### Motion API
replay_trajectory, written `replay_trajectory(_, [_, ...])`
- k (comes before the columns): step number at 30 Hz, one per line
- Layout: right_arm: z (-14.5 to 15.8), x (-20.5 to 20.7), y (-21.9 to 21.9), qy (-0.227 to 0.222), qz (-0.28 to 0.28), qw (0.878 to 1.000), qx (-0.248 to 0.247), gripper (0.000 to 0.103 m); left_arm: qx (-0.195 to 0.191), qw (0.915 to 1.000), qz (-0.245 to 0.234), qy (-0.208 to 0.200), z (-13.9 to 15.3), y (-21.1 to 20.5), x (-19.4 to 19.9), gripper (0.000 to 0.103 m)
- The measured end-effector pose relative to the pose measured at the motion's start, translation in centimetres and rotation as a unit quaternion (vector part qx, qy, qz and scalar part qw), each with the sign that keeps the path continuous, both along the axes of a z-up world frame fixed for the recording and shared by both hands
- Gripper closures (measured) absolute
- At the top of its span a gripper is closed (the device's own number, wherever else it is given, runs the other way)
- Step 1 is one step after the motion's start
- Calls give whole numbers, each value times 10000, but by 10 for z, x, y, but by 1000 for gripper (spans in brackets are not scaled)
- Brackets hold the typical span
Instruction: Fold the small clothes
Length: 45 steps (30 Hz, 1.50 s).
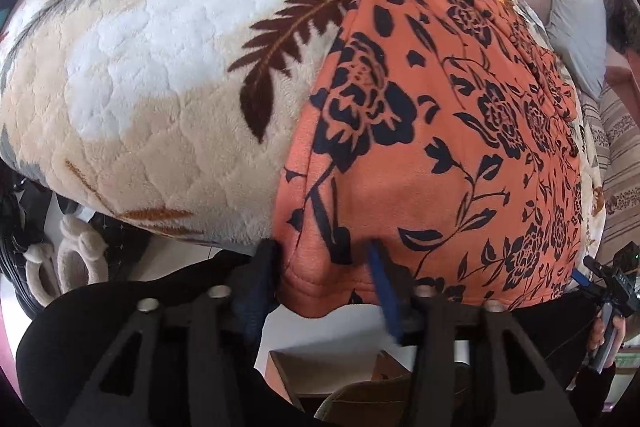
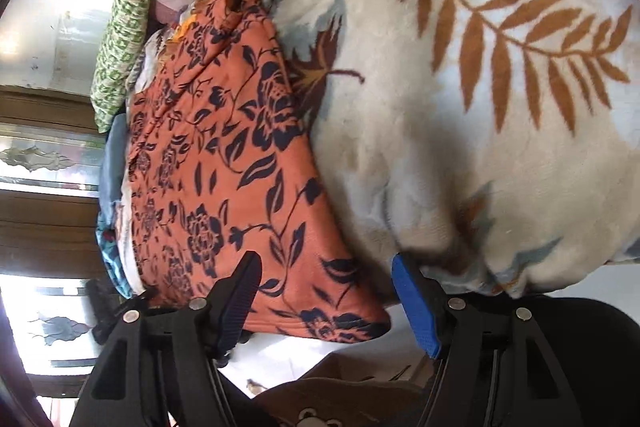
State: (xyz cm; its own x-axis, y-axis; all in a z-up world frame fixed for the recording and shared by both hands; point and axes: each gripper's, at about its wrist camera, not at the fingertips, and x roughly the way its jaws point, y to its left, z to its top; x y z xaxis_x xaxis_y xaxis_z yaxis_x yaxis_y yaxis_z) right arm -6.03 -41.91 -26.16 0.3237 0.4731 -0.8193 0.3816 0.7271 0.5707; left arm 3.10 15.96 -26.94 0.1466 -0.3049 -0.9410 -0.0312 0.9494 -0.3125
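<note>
An orange garment with a dark flower print lies flat on a plush cream blanket, reaching the bed's near edge. My left gripper is open around its near left corner. The black pad touches the hem and the blue finger lies on the cloth. In the right wrist view the garment runs away to the upper left. My right gripper stands open over the near right corner, black finger on the cloth, blue finger beside the blanket.
Pale slippers and a brown box sit on the floor below the bed edge. A grey pillow and a striped cushion lie at the far right. A green patterned cloth and a wooden cabinet stand to the left.
</note>
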Motion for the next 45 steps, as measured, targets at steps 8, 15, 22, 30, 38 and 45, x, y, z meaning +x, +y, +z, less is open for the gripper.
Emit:
replay_trajectory(8, [-25, 17, 21, 462, 505, 9973, 274, 32, -118, 9997, -220, 14, -8, -7, 5, 43])
replay_trajectory(15, [-5, 8, 43, -62, 913, 9958, 72, 88, -368, 9986, -302, -236, 7, -9, 4, 92])
replay_trajectory(22, [-27, 15, 40, 235, 592, 9971, 412, 88, -493, 9983, -296, 8, 0, -9, 13, 87])
replay_trajectory(30, [-12, 13, 40, -182, 341, 9979, 513, 90, -435, 9985, -278, -157, 5, -9, 9, 92])
replay_trajectory(38, [33, 17, 34, -974, 250, 9886, 1124, 90, -952, 9928, -338, -647, 42, -10, 20, 94])
replay_trajectory(45, [61, 37, 27, -959, 287, 9942, 393, 90, -995, 9894, -550, -902, 73, -23, 46, 94])
